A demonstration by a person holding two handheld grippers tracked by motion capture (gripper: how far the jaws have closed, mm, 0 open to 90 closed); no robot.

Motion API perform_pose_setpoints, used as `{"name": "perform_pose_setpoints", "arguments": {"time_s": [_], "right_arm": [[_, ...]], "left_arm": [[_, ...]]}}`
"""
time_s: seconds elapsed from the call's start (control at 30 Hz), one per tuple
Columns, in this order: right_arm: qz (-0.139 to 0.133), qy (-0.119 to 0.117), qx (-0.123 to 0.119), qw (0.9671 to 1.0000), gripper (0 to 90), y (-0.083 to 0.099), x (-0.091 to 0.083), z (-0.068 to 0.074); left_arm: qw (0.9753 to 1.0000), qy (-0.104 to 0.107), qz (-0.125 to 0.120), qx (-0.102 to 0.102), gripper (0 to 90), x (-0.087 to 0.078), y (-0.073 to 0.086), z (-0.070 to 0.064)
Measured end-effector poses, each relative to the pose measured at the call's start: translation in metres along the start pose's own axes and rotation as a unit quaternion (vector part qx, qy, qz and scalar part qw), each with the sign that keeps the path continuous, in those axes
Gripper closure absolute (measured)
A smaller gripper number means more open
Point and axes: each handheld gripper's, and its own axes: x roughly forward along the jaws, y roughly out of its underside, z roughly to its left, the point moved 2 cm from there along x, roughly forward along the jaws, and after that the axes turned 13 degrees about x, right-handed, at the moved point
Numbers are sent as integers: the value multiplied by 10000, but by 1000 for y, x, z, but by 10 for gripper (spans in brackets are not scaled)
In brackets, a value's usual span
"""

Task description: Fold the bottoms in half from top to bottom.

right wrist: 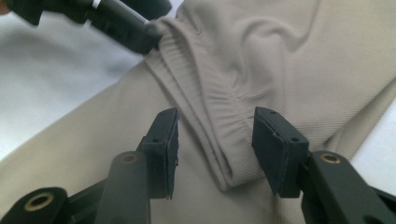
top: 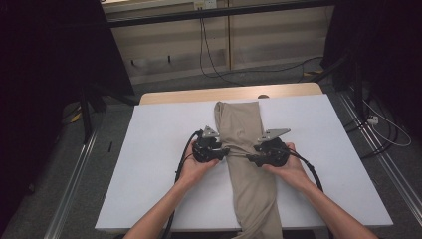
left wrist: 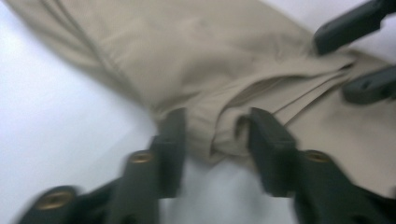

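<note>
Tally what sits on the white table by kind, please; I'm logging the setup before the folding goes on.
Folded beige ribbed-waistband trousers: 1
Black two-jaw hand-held grippers: 2, left gripper and right gripper, one at each side of the waistband fold
White rectangular table: 1
Total: 4

Beige trousers (right wrist: 289, 60): soft matt knit cloth, finely ribbed along the gathered waistband (right wrist: 219, 105). Under the trousers, white table cover (top: 159, 149), smooth and matt. Beyond the cover's far edge, pale wood tabletop (top: 199, 94), lightly sheened. Black gripper pads (right wrist: 168, 149): dull, slightly rough rubber or plastic, brass-coloured metal rivets (right wrist: 128, 158) behind them.
</note>
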Motion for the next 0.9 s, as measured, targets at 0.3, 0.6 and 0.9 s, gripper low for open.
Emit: {"name": "perform_pose_setpoints", "arguments": {"time_s": [0.3, 0.6, 0.9], "right_arm": [[-124, -6, 127, 9998, 777, -3, -2, -11], [-125, -90, 220, 9996, 738, -4, 0, -14], [-84, -177, 366, 9991, 850, -12, -8, -19]], "left_arm": [[9997, 34, -97, -236, 766, 7, -7, 9], [9999, 101, 41, -42, 737, 11, -5, 4], [9990, 327, -141, -277, 864, -1, -14, -4]]}}
